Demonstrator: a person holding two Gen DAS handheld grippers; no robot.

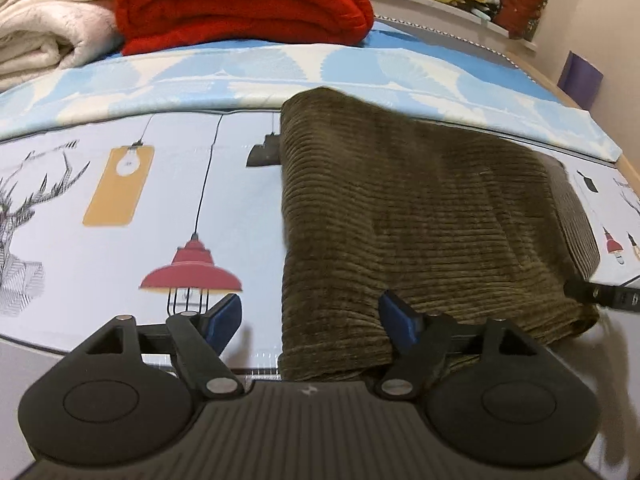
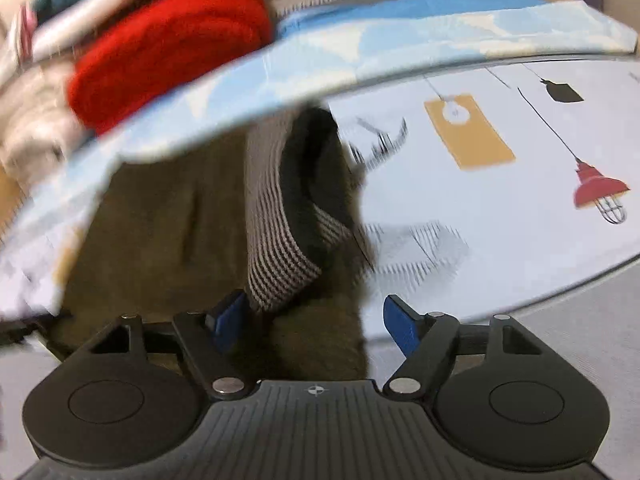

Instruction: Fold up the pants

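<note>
- The pants [image 1: 420, 220], olive-brown ribbed corduroy, are lying folded into a thick rectangular stack on the printed bed sheet [image 1: 120, 184], near its front edge.
- In the blurred right wrist view, the striped elastic waistband [image 2: 280, 240] is curling open on top.
- The left gripper [image 1: 310, 316] is standing spread wide over the stack's near left corner, pads pressing nothing.
- The right gripper [image 2: 314, 320] is likewise spread, fabric lying loose between its blue pads.
- Bare sheet is stretching open leftward; a red blanket [image 1: 240, 0] and a cream blanket [image 1: 44, 20] are sitting well behind.
</note>
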